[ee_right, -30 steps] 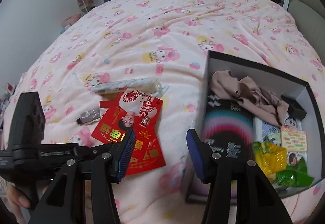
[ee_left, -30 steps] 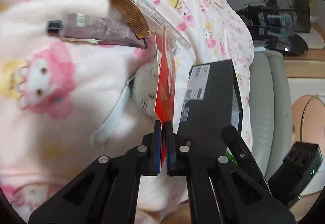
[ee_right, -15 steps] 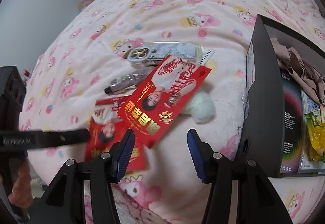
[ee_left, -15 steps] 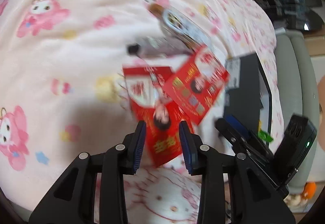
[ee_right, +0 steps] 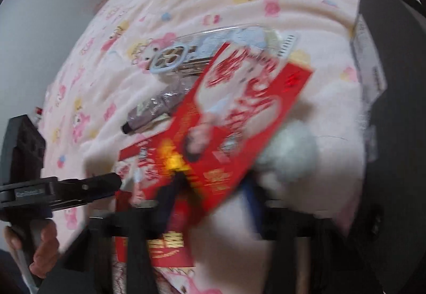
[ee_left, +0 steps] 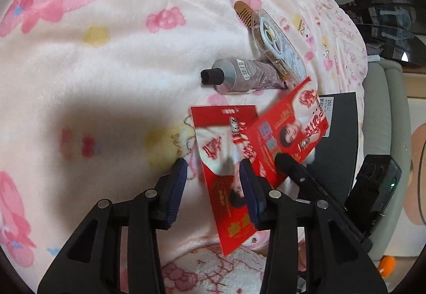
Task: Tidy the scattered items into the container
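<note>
Left gripper point(ee_left: 211, 176): jaws opening, apart over lower card point(ee_left: 226, 160).
Right gripper point(ee_right: 207, 187): jaws closing around upper card point(ee_right: 239, 112) (blurred; grip unclear).
Box point(ee_left: 338, 139): beside cards.

Black two-finger left gripper point(ee_left: 210, 179): blue ribbed pads point(ee_left: 177, 187), silver screws at linkage pivots. Right gripper point(ee_right: 210, 200) blurred, same black frame, blue pads.

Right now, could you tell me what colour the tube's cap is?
Black, on the greyish-mauve tube; clearest in the left wrist view.
</note>
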Tool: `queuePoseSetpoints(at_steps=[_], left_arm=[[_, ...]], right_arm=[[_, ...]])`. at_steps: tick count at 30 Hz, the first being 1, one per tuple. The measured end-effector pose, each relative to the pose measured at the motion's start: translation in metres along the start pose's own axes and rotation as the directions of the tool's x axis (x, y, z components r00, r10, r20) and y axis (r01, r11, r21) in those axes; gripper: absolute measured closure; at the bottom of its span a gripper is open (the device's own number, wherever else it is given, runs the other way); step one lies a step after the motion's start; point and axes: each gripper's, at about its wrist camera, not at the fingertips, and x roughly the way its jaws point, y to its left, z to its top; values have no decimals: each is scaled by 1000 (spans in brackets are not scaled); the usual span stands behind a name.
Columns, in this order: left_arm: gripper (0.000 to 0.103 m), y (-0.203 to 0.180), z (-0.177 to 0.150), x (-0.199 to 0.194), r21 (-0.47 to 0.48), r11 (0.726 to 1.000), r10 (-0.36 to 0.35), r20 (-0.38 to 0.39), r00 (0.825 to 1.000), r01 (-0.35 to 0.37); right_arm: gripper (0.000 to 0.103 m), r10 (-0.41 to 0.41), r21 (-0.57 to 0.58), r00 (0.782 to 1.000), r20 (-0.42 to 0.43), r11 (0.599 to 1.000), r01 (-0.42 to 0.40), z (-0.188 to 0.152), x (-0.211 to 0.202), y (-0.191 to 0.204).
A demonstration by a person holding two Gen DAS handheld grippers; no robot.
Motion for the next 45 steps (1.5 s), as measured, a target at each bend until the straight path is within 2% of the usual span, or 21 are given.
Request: queuePoseSetpoints(at_steps=[2, 5, 9, 13, 15, 17, 19, 21, 24, 25, 26, 29, 31, 33, 34, 35, 38, 40, 42, 44, 45], left_arm=[[63, -3, -1, 0, 12, 1000, 4, 8, 1000, -4], [63, -3, -1, 2, 16, 1000, -8, 13, 1000, 8], [63, -1, 0, -1, 22, 1000, -15, 18, 1000, 14], [63, 0, 1, -5, 30, 999, -20, 31, 999, 20], [63, -1, 1, -6, 35, 999, -17, 34, 999, 16], [63, 0, 0, -7, 40, 999, -15, 35, 999, 14], [63, 1, 1, -6, 35, 999, -23, 35, 999, 22], [63, 3, 1, -7, 25, 999, -35, 37, 999, 34], [63, 4, -3, -12, 14, 998, -57, 55, 997, 57], [63, 4, -4, -14, 14, 998, -59, 60, 996, 59], [63, 5, -5, -15, 12, 998, -61, 65, 996, 61], [63, 5, -9, -12, -2, 997, -73, 57, 996, 74], [63, 5, -11, -8, -21, 997, -70, 45, 997, 71], [62, 6, -13, -5, -31, 997, -75, 38, 996, 76], [63, 6, -14, -5, -31, 997, -71, 38, 997, 72], [63, 6, -15, -6, -28, 997, -68, 41, 997, 70], [63, 7, -18, -10, -32, 998, -61, 59, 996, 63], [63, 7, -19, -12, -34, 997, -68, 66, 995, 71], [63, 7, -20, -13, -30, 997, -68, 73, 995, 71], [63, 9, -20, -14, -34, 997, -59, 74, 995, 62], [63, 10, -20, -14, -37, 997, -63, 73, 995, 66]], right_arm=[[91, 56, -3, 998, 7, 998, -56, -2, -4, 2], [101, 164, -32, 986, -15, 986, -165, -9, -15, 10], [101, 276, -69, 957, -94, 957, -283, -27, -25, 20], [101, 319, -32, 935, -157, 944, -328, -43, -28, 13], [101, 302, -25, 936, -178, 950, -312, -48, -31, 8], [101, 217, -50, 959, -184, 972, -229, -51, -33, 9], [99, 118, -99, 985, -128, 986, -131, -50, -42, 14], [97, 55, -154, 998, -19, 986, -57, -45, -56, 24], [91, 3, -160, 994, 114, 987, 15, -37, -66, 33], [81, -22, -143, 990, 140, 989, 42, -33, -67, 33], [72, -57, -121, 986, 156, 990, 76, -29, -63, 32], [70, -136, -54, 982, 130, 988, 144, -16, -43, 20], [71, -134, -26, 989, 64, 990, 136, -12, -25, 12], [77, -41, 18, 999, 17, 999, 41, -12, -22, -1], [84, 4, 20, 1000, 2, 1000, -4, -15, -22, 0], [84, 40, 1, 999, -24, 999, -40, -20, -23, 4], [84, 153, -83, 978, -142, 983, -166, -35, -23, 24], [84, 194, -124, 964, -180, 968, -218, -42, -27, 36], [84, 170, -145, 977, -129, 971, -188, -38, -37, 38], [84, 70, -178, 996, -53, 981, -79, -28, -44, 40], [84, 36, -188, 999, -32, 981, -41, -25, -45, 41]])
